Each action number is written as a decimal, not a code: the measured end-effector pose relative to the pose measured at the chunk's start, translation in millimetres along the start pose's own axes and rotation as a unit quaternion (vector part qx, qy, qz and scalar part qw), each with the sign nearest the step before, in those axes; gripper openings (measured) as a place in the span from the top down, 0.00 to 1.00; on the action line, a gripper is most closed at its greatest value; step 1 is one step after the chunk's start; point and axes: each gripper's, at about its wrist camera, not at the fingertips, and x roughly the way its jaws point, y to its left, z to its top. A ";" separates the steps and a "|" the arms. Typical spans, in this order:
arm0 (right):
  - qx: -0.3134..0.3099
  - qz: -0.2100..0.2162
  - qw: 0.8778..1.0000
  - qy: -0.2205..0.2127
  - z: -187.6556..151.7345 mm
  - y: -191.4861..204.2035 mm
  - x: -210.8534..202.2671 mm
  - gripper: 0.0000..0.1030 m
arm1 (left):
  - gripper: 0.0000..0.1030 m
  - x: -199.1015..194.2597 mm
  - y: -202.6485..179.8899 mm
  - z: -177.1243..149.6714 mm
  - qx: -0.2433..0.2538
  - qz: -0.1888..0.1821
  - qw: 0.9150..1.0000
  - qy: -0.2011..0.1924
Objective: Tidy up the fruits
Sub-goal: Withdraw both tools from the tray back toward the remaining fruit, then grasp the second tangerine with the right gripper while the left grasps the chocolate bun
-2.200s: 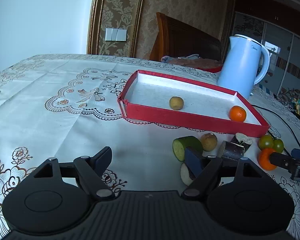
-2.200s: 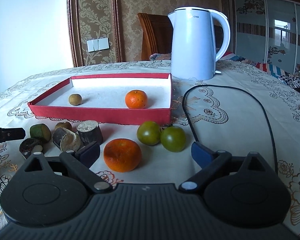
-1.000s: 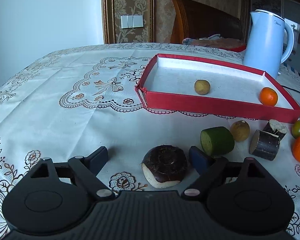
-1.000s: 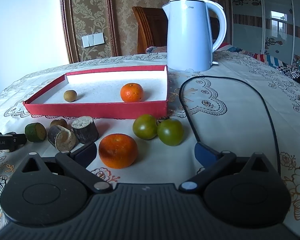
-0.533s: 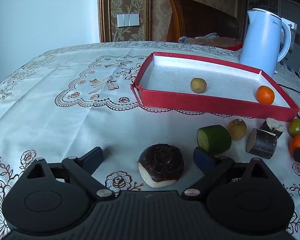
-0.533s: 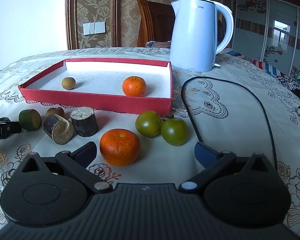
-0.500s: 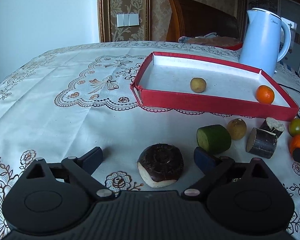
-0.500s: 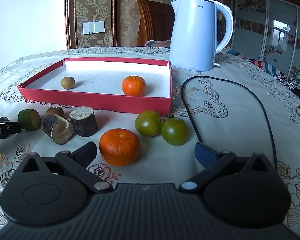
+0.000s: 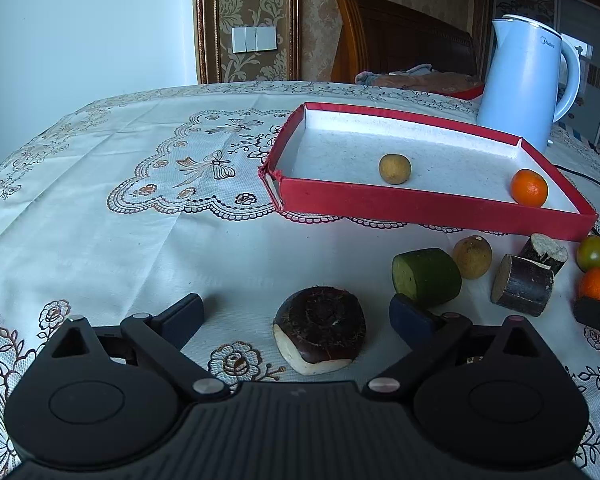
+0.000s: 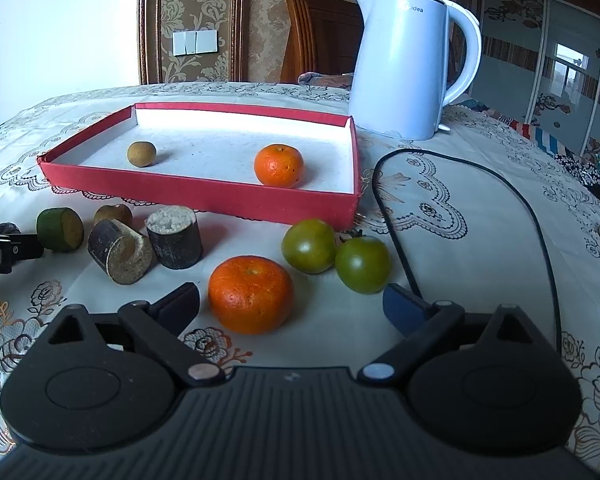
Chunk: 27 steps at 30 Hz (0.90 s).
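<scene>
Dark brown and flat, a water chestnut (image 9: 319,330) lies on the surface between the left tongs (image 9: 296,318), white cut side toward the camera. These tongs stand wide and are opening, touching nothing. Past them a green cut piece (image 9: 427,277) lies on its side, its flat end facing left.

Between the right tongs (image 10: 292,306), which are closing but not yet pressing, sits a big orange (image 10: 251,294). Only this view shows both green tomatoes (image 10: 309,245) whole, and the black cord (image 10: 404,248). Two dark cane chunks (image 10: 120,251) sit left; one stands up, one lies tipped.

Farther back, the red tray (image 10: 204,196) holds a small orange (image 10: 279,165) and a brown longan (image 10: 141,154). A white kettle (image 10: 408,64) stands behind.
</scene>
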 end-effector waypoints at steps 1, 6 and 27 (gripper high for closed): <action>-0.002 -0.001 1.000 -0.001 -0.1 0.8 0.0 0.06 | 0.02 0.2 -0.5 -0.1 0.000 0.000 1.000 0.000; -0.002 0.003 1.000 0.001 0.2 0.8 1.1 0.13 | 0.02 -0.1 -0.8 -0.2 0.000 0.000 1.000 0.000; -0.013 0.030 0.999 -0.006 0.7 6.6 2.5 0.44 | 0.03 -4.1 3.9 -1.3 -0.011 -0.013 1.000 -0.008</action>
